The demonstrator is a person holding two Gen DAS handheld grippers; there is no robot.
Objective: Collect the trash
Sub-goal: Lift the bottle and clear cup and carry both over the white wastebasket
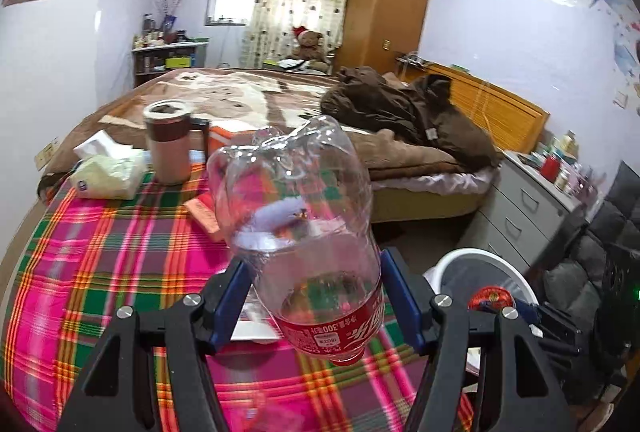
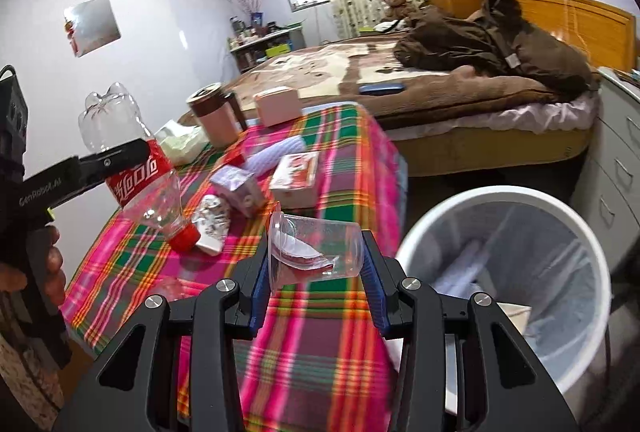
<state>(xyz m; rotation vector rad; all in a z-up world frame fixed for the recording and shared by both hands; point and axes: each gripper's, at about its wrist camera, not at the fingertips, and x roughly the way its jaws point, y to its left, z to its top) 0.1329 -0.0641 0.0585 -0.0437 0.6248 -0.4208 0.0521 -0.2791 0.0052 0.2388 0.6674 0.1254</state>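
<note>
A: Bedroom, plaid table [image 2: 320,332], bin [image 2: 500,200] off its right edge. Left claw [image 1: 316,296] grips the bottle [image 1: 296,216]; right claw [image 2: 316,272] pinches the cup [image 2: 316,248].

B: Both over the table. Carry each above the bin's mouth before letting go.

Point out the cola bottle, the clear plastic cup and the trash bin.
cola bottle [image 1: 304,216]: left wrist view, clear middle of its body.
clear plastic cup [image 2: 320,248]: right wrist view, its transparent side wall.
trash bin [image 2: 500,194]: right wrist view, far white rim.
</note>
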